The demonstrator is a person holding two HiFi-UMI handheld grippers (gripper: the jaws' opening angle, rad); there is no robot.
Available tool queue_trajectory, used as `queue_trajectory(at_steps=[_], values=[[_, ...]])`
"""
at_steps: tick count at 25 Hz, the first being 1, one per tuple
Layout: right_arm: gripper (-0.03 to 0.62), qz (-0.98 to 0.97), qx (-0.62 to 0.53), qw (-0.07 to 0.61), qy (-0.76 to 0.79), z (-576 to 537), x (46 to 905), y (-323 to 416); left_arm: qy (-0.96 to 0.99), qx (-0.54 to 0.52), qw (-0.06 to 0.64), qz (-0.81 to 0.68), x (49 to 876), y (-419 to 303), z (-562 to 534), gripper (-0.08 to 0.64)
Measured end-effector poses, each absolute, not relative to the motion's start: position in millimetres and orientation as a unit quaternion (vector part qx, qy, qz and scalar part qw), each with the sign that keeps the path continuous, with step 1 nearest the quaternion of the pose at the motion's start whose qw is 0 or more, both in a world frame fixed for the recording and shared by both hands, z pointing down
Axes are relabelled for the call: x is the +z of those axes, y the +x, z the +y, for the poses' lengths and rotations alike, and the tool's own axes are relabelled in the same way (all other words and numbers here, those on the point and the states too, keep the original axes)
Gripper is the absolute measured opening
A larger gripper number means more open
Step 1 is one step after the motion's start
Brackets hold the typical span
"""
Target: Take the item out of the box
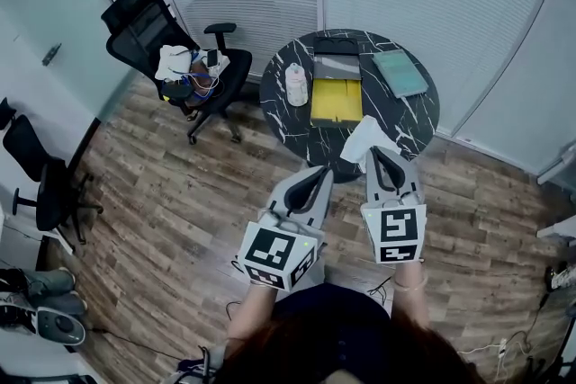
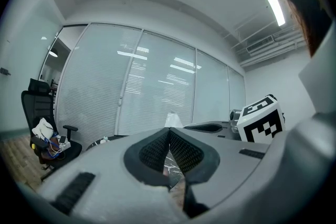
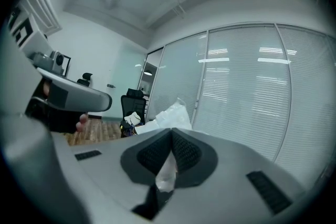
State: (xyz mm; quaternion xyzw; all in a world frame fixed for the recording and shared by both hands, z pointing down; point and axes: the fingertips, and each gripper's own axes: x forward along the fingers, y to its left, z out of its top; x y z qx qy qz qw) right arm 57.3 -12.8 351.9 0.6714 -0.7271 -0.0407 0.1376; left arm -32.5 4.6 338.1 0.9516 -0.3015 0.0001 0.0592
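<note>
An open box (image 1: 336, 101) with a yellow inside lies on the round black marble table (image 1: 279, 99), its grey lid (image 1: 336, 67) folded back. My right gripper (image 1: 377, 154) is shut on a white plastic-wrapped item (image 1: 363, 139), held over the table's near edge, clear of the box. In the right gripper view the white wrapping (image 3: 170, 113) sticks up beyond the closed jaws of that gripper (image 3: 171, 132), with a strip pinched between them. To its left, my left gripper (image 1: 321, 173) is shut and holds nothing; in its own view the left gripper (image 2: 169, 131) shows jaws closed tip to tip.
A white bottle-like object (image 1: 296, 84) stands left of the box and a grey-green flat pad (image 1: 400, 72) lies to its right. A black office chair (image 1: 171, 58) with clutter on its seat stands left of the table. Glass walls with blinds run behind it.
</note>
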Motion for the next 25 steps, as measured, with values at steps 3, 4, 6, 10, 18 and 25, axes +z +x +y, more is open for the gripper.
queue_trajectory(at_steps=[3, 4, 6, 10, 18, 25], values=[[0.025, -0.728, -0.043, 0.134, 0.671, -1, 349, 58, 0.952, 0.002, 0.057, -0.302, 337, -30, 13, 0.026], [0.025, -0.729, -0.043, 0.132, 0.671, 2, 348, 58, 0.952, 0.002, 0.057, -0.302, 337, -29, 15, 0.026], [0.025, -0.73, -0.043, 0.128, 0.67, 9, 346, 57, 0.951, 0.004, 0.056, -0.303, 337, -29, 19, 0.026], [0.025, -0.731, -0.045, 0.121, 0.67, 21, 343, 58, 0.951, 0.005, 0.053, -0.305, 336, -28, 27, 0.026], [0.025, -0.733, -0.051, 0.104, 0.67, 48, 331, 57, 0.952, 0.007, 0.044, -0.302, 332, -25, 45, 0.026], [0.025, -0.733, -0.052, 0.093, 0.672, 70, 327, 57, 0.955, 0.007, 0.036, -0.295, 329, -18, 62, 0.026]])
